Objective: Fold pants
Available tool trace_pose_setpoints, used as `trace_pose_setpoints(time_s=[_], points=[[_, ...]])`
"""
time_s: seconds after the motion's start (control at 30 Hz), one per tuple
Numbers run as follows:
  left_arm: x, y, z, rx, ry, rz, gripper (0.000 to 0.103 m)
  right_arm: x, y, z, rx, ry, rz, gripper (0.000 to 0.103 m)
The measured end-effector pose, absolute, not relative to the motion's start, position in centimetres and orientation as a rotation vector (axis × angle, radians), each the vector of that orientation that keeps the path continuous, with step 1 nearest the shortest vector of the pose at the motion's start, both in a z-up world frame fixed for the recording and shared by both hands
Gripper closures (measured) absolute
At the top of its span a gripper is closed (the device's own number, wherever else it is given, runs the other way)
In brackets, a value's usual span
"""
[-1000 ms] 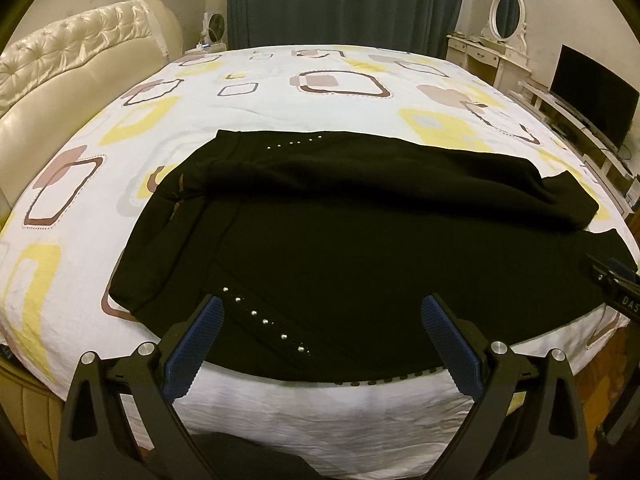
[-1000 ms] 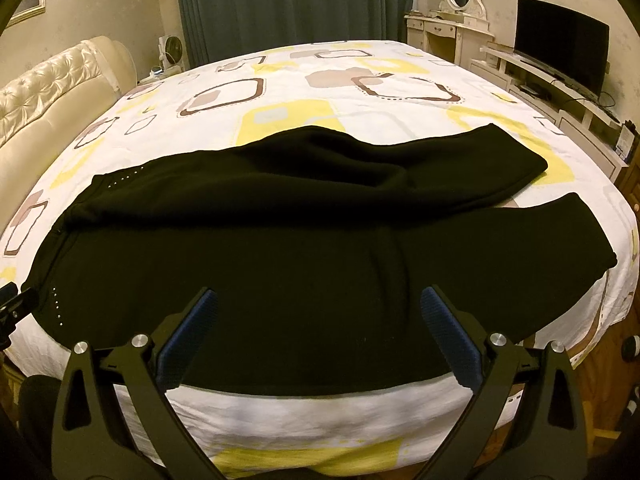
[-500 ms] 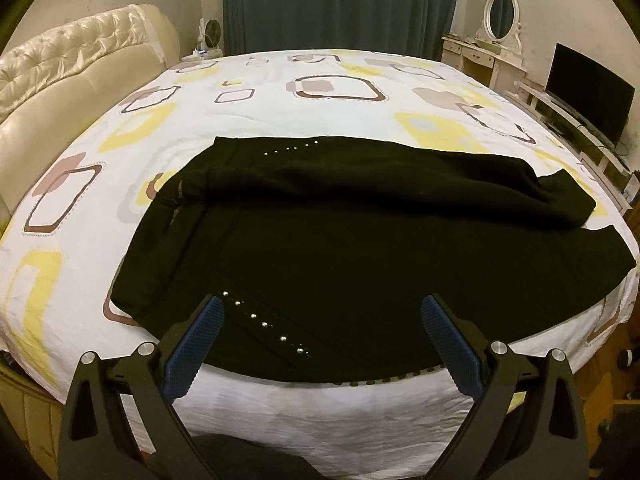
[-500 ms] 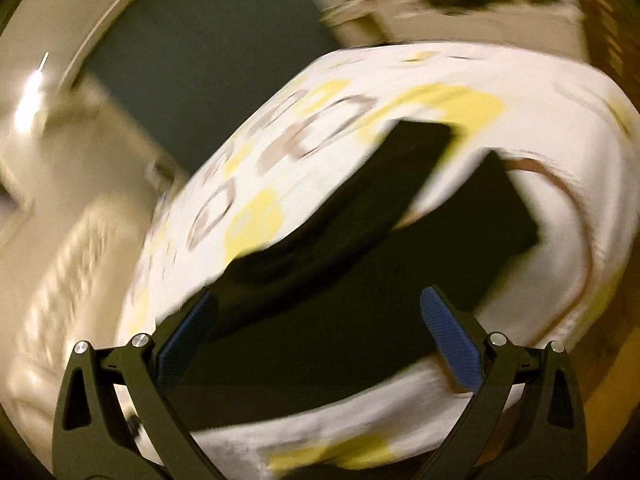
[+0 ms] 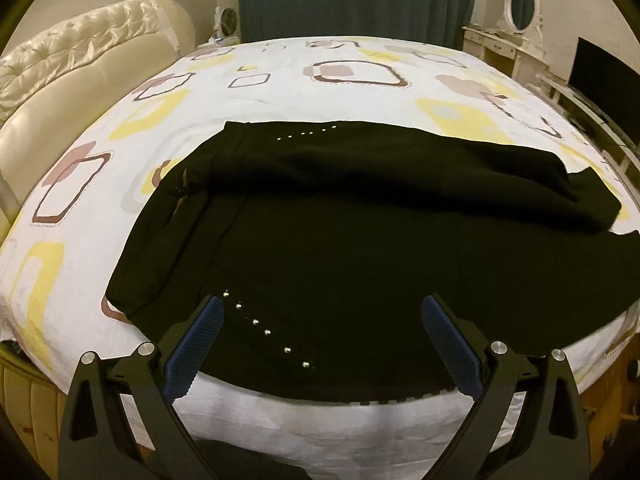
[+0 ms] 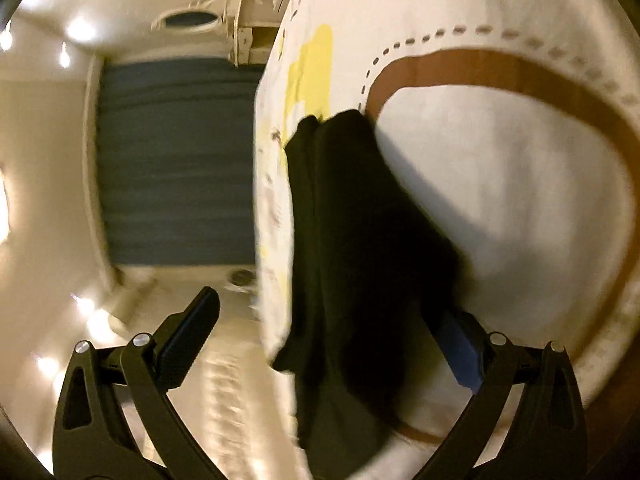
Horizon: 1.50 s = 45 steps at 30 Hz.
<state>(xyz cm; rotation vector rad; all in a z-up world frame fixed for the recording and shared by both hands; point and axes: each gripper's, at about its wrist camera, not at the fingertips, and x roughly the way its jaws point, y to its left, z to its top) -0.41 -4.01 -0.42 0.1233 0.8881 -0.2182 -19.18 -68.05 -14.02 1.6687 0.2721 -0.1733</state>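
One pair of pants (image 5: 360, 248) lies on the bed (image 5: 280, 92); my two grippers, left (image 5: 320, 340) and right (image 6: 324, 340), gape empty over it.

We see a bed (image 5: 280, 92) under a white sheet (image 5: 400, 48) printed with yellow and brown rounded squares. Black pants (image 5: 360, 248) lie flat on it near our edge, waistband to the left, one leg partly overlapping the other, hems reaching right.

Left tongs (image 5: 322, 336): level, spread wide, holding nothing. Right tongs (image 6: 324, 336): rolled sideways, spread wide, nothing gripped.
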Motion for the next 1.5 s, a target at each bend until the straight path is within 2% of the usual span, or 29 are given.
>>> trace_pose_setpoints(time_s=[0.07,0.17,0.23,0.27,0.3,0.43,0.53,0.7,0.8,0.97,1.03,1.1,1.2,1.33,1.5], points=[[-0.3,-4.0,-0.3,0.121,0.890,-0.204,0.004,-18.6,-68.8,-14.5,1.705,0.209,-0.189,0.006],[-0.3,-4.2,-0.1,0.118,0.890,-0.199,0.004,-18.6,-70.2,-14.0,1.666,0.177,-0.262,0.035],[-0.3,-4.4,0.1,0.131,0.881,-0.195,0.004,-18.3,-71.1,-14.1,1.631,0.193,-0.288,0.085],[-0.2,-4.5,0.2,0.136,0.874,-0.196,0.004,-17.9,-71.3,-14.3,1.617,0.208,-0.293,0.096],[-0.1,-4.6,0.2,0.140,0.870,-0.195,0.004,-17.7,-71.6,-14.2,1.602,0.217,-0.289,0.098],[0.5,-4.9,0.0,0.138,0.877,-0.184,0.004,-16.6,-72.4,-10.1,1.269,0.323,-0.380,0.099],[0.8,-5.1,-0.1,0.129,0.879,-0.180,0.004,-16.1,-72.3,-9.4,1.126,0.412,-0.415,0.099],[1.1,-5.6,-0.6,0.128,0.892,-0.186,0.004,-16.7,-73.3,-13.2,1.171,0.478,-0.435,0.100],[1.3,-5.6,-0.9,0.138,0.895,-0.191,0.004,-18.0,-74.2,-13.6,1.300,0.393,-0.397,0.095],[1.8,-4.5,-1.0,0.131,0.896,-0.197,0.004,-21.1,-75.9,-11.9,1.283,0.377,-0.614,0.090],[2.2,-3.9,-1.2,0.135,0.905,-0.203,0.004,-21.2,-76.1,-10.5,1.231,0.407,-0.655,0.071],[2.8,-3.1,-1.1,0.135,0.915,-0.220,0.004,-19.9,-75.1,-7.3,1.117,0.413,-0.662,0.060],[4.0,-1.3,-0.8,0.121,0.933,-0.258,0.004,-15.0,-72.2,-3.4,0.995,0.447,-0.521,0.056],[6.2,2.0,0.2,0.085,0.923,-0.321,0.004,-3.5,-65.6,1.0,0.800,0.577,-0.197,0.041],[11.3,6.5,0.9,0.089,0.909,-0.350,0.004,8.5,-54.7,2.5,0.666,0.753,0.159,0.039]])
